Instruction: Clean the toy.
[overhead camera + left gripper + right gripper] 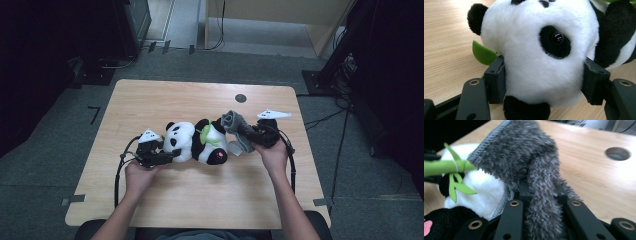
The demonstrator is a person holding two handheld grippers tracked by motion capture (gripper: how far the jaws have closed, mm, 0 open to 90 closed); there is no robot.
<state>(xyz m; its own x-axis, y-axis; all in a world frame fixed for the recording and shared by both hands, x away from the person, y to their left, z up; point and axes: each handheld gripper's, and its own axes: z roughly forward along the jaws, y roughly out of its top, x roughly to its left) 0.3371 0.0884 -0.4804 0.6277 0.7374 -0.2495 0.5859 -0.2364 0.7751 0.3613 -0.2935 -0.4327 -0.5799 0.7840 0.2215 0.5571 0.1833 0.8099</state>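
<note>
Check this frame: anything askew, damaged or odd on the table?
Nothing damaged or spilled. The panda plush lies on its side on the table rather than sitting up, its head clamped between the left gripper fingers. The right gripper is shut on a bunched grey fuzzy cloth beside the panda's body.

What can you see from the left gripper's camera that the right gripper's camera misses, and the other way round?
The left gripper view shows the panda's face, with an eye and an ear, its head squeezed between two black jaws. The right gripper view shows a grey cloth pinched in that gripper's jaws, a hole in the tabletop and the panda's bamboo sprig. Both show the panda's white fur and the wooden table.
</note>
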